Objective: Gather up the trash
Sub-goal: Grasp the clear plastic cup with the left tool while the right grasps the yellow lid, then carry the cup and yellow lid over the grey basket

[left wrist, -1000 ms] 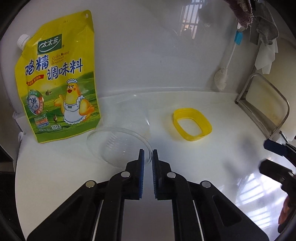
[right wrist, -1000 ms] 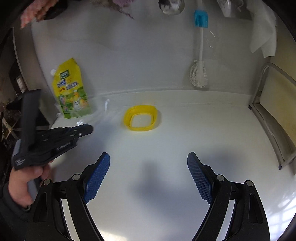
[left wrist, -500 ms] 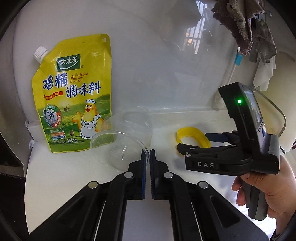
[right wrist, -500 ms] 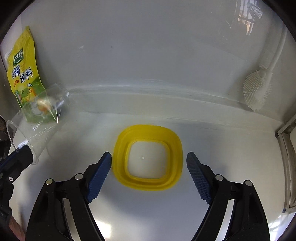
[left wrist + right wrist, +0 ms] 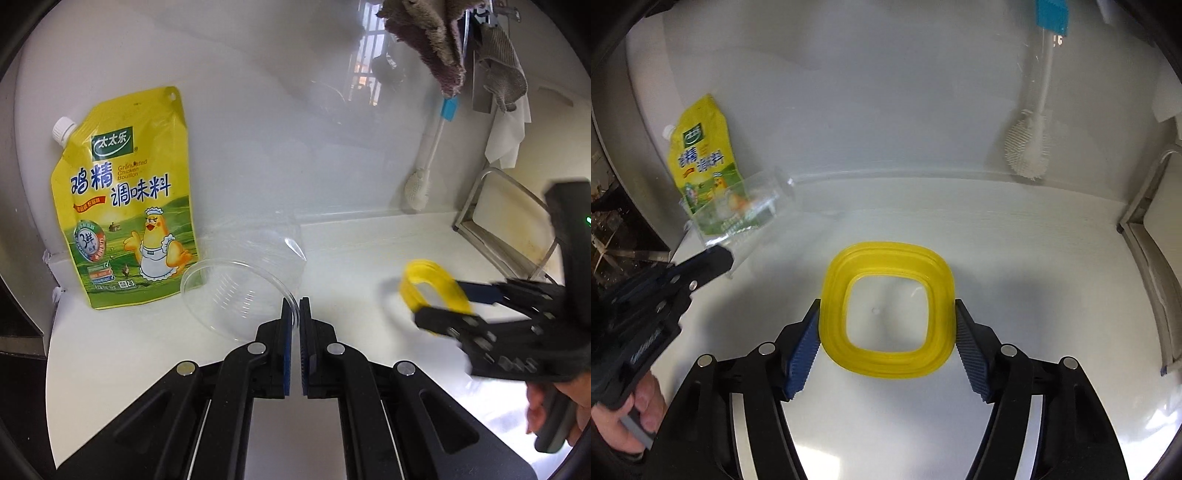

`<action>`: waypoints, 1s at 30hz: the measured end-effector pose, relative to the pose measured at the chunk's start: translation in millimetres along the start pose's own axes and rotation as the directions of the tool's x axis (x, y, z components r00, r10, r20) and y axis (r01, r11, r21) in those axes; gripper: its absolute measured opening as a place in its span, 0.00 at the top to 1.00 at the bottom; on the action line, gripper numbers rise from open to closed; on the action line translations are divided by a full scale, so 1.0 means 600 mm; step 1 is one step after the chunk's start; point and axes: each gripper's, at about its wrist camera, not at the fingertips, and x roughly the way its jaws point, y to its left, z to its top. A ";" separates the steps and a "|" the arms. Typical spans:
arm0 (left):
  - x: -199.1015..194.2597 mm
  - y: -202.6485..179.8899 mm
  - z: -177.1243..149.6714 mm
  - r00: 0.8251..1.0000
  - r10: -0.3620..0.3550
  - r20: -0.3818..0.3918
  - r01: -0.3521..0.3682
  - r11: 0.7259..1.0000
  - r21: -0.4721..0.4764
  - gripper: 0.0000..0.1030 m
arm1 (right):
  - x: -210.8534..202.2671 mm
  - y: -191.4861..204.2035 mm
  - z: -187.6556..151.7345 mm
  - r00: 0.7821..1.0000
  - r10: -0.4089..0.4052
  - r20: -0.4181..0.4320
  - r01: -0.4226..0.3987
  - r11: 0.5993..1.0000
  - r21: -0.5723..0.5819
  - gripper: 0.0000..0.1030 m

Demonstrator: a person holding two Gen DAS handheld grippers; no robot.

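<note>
A clear plastic cup (image 5: 240, 284) lies tipped on its side in front of the pouch, its mouth toward me. My left gripper (image 5: 294, 308) is shut on the cup's rim; the right wrist view shows that same cup (image 5: 738, 210) just past the left gripper (image 5: 714, 258). A yellow, rounded-square plastic ring (image 5: 886, 254) sits on the white counter. My right gripper (image 5: 886, 306) straddles it with its jaws closing, and the blue pads (image 5: 805, 347) touch the ring's two sides. In the left wrist view the ring (image 5: 424, 269) is blurred between the right gripper's (image 5: 450, 302) fingers.
A yellow chicken-bouillon pouch (image 5: 122, 206) leans on the back wall at the left. A white brush (image 5: 421, 184) hangs at the back right under some cloths (image 5: 436, 48). A metal rack (image 5: 491, 221) bounds the counter on the right. A person's hand (image 5: 631, 413) holds the left gripper.
My right gripper has come in over the yellow ring and its jaws have narrowed onto it. The left gripper, still on the cup's rim, has risen slightly.
</note>
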 end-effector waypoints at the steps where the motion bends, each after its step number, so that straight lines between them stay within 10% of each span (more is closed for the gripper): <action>1: -0.004 -0.009 0.001 1.000 0.000 0.003 0.000 1.000 0.015 0.96 | -0.020 0.000 -0.015 1.000 -0.003 0.006 0.004 1.000 -0.010 0.37; 30: -0.433 -0.271 -0.210 0.985 -0.165 0.057 0.150 0.966 0.212 0.96 | -0.451 0.045 -0.444 0.991 -0.036 0.127 0.030 0.998 0.047 0.36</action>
